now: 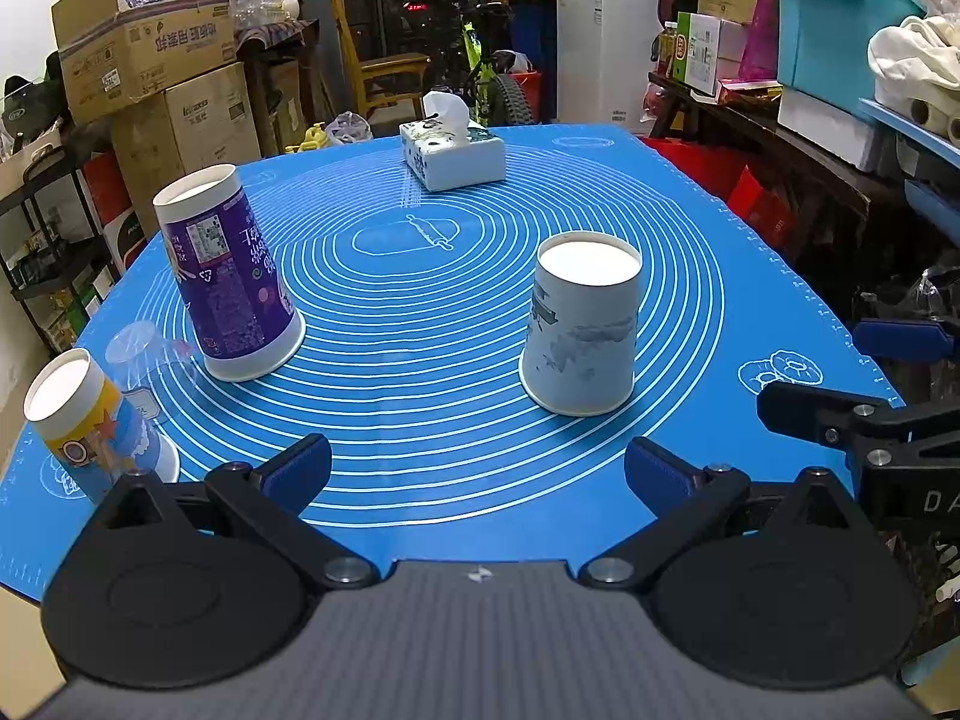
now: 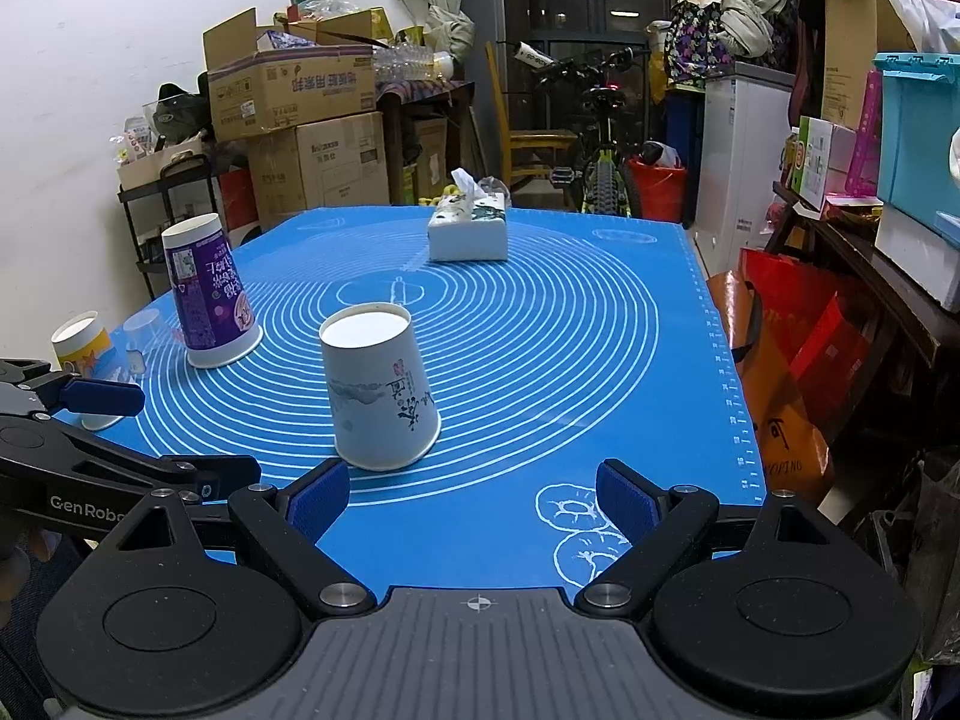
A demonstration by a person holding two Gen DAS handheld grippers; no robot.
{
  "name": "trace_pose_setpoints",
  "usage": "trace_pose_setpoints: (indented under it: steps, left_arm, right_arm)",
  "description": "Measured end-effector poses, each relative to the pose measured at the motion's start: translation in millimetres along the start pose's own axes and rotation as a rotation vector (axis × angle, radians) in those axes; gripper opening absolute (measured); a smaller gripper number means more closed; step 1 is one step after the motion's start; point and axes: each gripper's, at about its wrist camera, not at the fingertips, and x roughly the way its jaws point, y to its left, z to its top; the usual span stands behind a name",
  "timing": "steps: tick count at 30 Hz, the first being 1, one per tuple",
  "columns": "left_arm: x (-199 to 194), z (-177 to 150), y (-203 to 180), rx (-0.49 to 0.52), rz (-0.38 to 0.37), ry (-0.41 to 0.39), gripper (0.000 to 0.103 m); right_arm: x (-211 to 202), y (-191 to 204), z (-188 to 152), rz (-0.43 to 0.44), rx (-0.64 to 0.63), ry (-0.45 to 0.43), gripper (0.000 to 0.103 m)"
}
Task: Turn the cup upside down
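Note:
A white paper cup (image 1: 579, 330) (image 2: 381, 387) with ink drawings stands upside down on the blue mat (image 1: 420, 372) (image 2: 540, 360). A tall purple cup (image 1: 231, 276) (image 2: 210, 294) stands upside down at the left. A yellow-and-blue cup (image 1: 84, 420) (image 2: 81, 339) and a clear plastic cup (image 1: 147, 360) (image 2: 141, 336) stand upside down at the mat's left edge. My left gripper (image 1: 477, 471) is open and empty, near the mat's front edge. My right gripper (image 2: 471, 495) is open and empty, just in front of the white cup.
A tissue box (image 1: 453, 153) (image 2: 468, 231) sits at the far end of the mat. Cardboard boxes (image 1: 144, 60), a bicycle (image 2: 594, 144), a white cabinet (image 2: 744, 150) and cluttered shelves (image 1: 840, 90) surround the table. The right gripper's finger shows in the left wrist view (image 1: 840, 414).

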Motion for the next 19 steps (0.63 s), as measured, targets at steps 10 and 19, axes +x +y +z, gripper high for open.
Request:
trace_pose_setpoints:
  steps: [10,19]
  left_arm:
    - [0.8,-1.1,-1.8,0.006,0.000,0.004,0.102]
    - [1.3,-0.8,-2.2,0.004,-0.001,0.005,0.102]
  right_arm:
    - [1.4,-1.4,-3.1,-0.001,0.003,0.003,0.091]
    - [2.3,-1.9,-4.5,0.001,0.004,0.006,0.091]
